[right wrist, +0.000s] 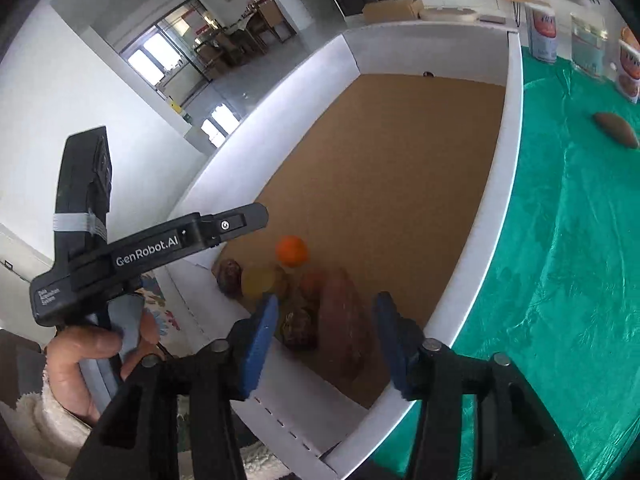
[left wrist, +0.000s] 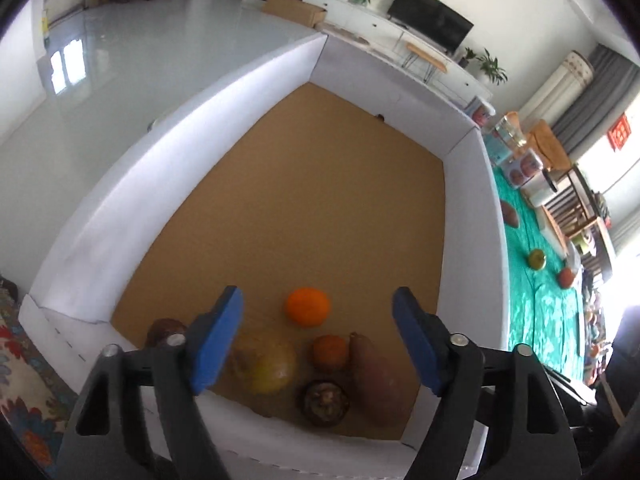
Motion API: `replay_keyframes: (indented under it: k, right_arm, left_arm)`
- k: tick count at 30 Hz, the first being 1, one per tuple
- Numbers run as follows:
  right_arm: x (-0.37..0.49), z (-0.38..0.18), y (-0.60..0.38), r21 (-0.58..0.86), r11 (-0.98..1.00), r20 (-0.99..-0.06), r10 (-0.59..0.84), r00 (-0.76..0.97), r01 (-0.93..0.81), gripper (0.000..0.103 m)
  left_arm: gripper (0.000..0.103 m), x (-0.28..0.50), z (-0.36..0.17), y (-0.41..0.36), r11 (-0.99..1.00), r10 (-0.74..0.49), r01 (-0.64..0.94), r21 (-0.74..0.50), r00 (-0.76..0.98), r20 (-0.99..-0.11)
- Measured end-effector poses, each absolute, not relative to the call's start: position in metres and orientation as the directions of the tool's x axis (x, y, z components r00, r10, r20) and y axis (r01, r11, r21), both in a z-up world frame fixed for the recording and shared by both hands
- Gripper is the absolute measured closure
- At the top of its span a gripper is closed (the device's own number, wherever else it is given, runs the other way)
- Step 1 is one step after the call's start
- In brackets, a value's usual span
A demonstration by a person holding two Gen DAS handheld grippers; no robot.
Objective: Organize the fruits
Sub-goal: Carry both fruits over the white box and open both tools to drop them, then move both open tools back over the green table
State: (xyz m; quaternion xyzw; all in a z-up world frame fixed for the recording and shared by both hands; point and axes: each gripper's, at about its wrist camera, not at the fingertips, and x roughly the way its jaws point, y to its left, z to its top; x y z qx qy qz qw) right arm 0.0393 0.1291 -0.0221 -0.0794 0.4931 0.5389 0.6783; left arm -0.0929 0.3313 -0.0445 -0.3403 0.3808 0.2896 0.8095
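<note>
A white-walled box [left wrist: 120, 216] with a brown floor holds a bright orange [left wrist: 307, 306], a duller orange [left wrist: 329, 353], a yellow fruit [left wrist: 266, 365], a sweet potato [left wrist: 376, 376] and two dark round fruits [left wrist: 325, 402] [left wrist: 165, 331], all in its near corner. My left gripper [left wrist: 318, 338] is open and empty above them. My right gripper [right wrist: 326, 342] is open and empty over the same corner, above the sweet potato [right wrist: 344, 320] and a dark fruit [right wrist: 298, 326]. The left gripper's body [right wrist: 160, 246] shows in the right wrist view.
The box stands on a table with a green cloth [right wrist: 580, 260]. On the cloth lie another sweet potato [right wrist: 616, 129] [left wrist: 510, 213], a green-yellow fruit [left wrist: 537, 258] and a red fruit [left wrist: 567, 277]. Cartons [right wrist: 542, 32] stand at the far end. Floor lies left of the box.
</note>
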Motion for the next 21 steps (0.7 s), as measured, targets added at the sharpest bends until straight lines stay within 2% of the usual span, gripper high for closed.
replay_keyframes:
  k: [3, 5, 7, 11, 16, 18, 21]
  right_arm:
    - [0.055, 0.002, 0.098, 0.364, 0.449, -0.729, 0.683, 0.051, -0.816, 0.030]
    - [0.060, 0.014, 0.061, 0.290, 0.513, -0.729, 0.666, 0.161, -0.808, 0.010]
    - [0.062, 0.018, 0.022, 0.213, 0.592, -0.719, 0.634, 0.286, -0.777, 0.004]
    - [0.051, 0.009, -0.055, 0.113, 0.765, -0.684, 0.523, 0.508, -0.634, 0.004]
    - [0.057, -0.013, -0.143, 0.054, 0.923, -0.642, 0.324, 0.695, -0.381, 0.004]
    - [0.058, -0.022, -0.167, 0.058, 0.944, -0.634, 0.287, 0.718, -0.326, 0.004]
    - [0.059, -0.028, -0.198, 0.081, 0.956, -0.618, 0.271, 0.738, -0.283, 0.004]
  left_arm:
    - [0.016, -0.086, -0.023, 0.317, 0.634, 0.237, -0.689, -0.351, 0.606, -0.760]
    - [0.011, -0.075, -0.006, 0.295, 0.685, 0.239, -0.637, -0.353, 0.655, -0.717]
    - [0.010, -0.059, 0.006, 0.268, 0.748, 0.205, -0.562, -0.353, 0.701, -0.683]
    - [0.006, -0.014, 0.013, 0.195, 0.866, 0.030, -0.347, -0.361, 0.755, -0.655]
    - [0.006, 0.052, -0.014, 0.102, 0.927, -0.198, -0.099, -0.362, 0.690, -0.697]
    - [0.006, 0.070, -0.025, 0.076, 0.936, -0.219, -0.061, -0.347, 0.672, -0.708]
    - [0.006, 0.092, -0.043, 0.052, 0.956, -0.179, -0.047, -0.288, 0.684, -0.707]
